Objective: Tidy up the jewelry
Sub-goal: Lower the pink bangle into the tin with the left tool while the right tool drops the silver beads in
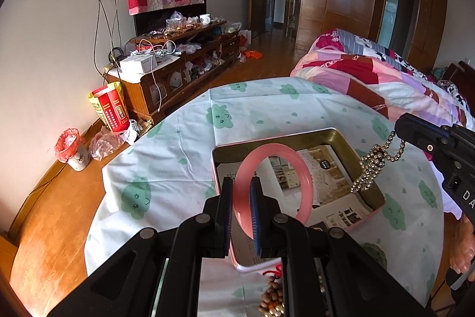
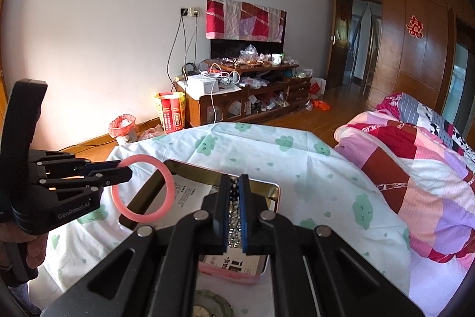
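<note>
Left gripper (image 1: 241,207) clamped on bangle (image 1: 273,186), held upright over tin (image 1: 297,138); right gripper (image 2: 235,216) pinched shut on bead chain (image 1: 372,168), dangling above tin's edge, both seemingly poised for dropping in.

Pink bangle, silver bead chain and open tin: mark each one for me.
pink bangle (image 1: 307,183), left wrist view, on its right arc.
silver bead chain (image 1: 369,168), left wrist view, on the knotted cluster hanging down.
tin (image 1: 297,137), left wrist view, on its far gold wall.
</note>
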